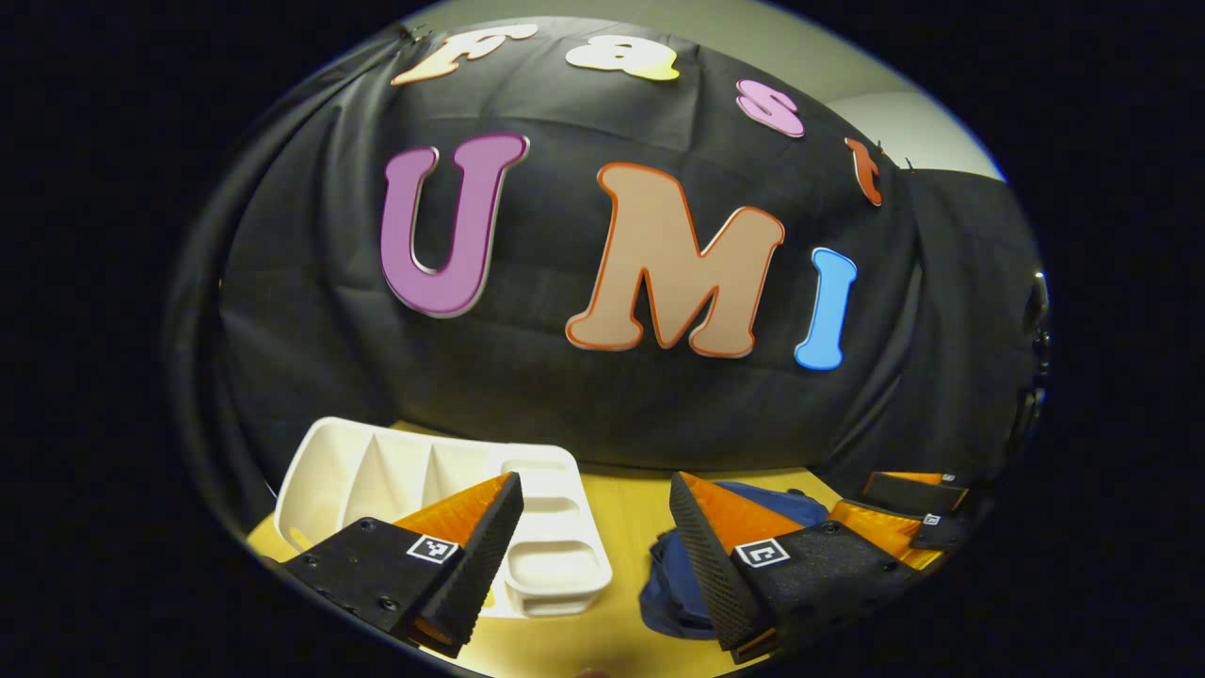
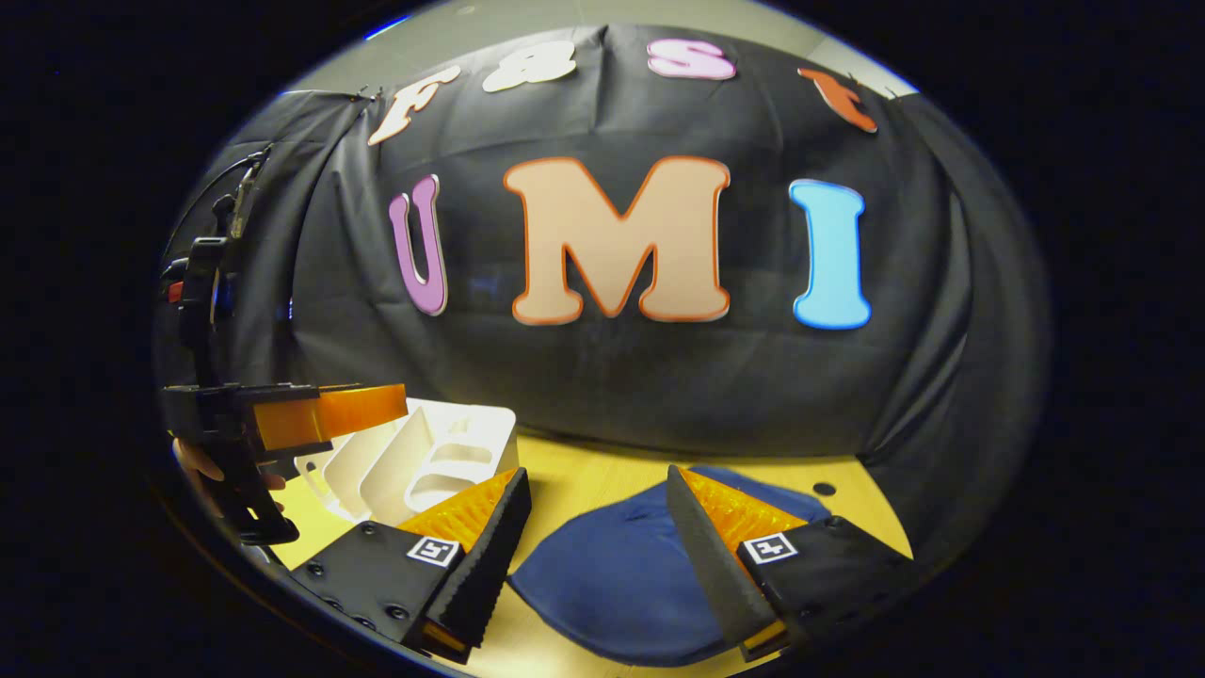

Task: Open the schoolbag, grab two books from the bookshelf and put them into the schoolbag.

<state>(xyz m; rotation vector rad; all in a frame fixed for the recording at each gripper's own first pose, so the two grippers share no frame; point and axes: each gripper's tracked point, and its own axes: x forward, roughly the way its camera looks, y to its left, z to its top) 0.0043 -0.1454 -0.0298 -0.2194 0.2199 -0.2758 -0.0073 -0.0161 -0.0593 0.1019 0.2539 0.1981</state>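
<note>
The task looks barely begun: the blue schoolbag (image 2: pixel 612 584) lies flat on the wooden table (image 2: pixel 602 471), no opening visible, near and between the spread fingers of the right gripper (image 2: pixel 598 556), which holds nothing. The left gripper (image 1: pixel 593 556) also hangs empty with fingers wide apart, the bag to its right. A white divided bookshelf tray (image 1: pixel 424 471) sits to the left with no books visible in it, so where the two books are cannot be told; nothing blocks the bag
</note>
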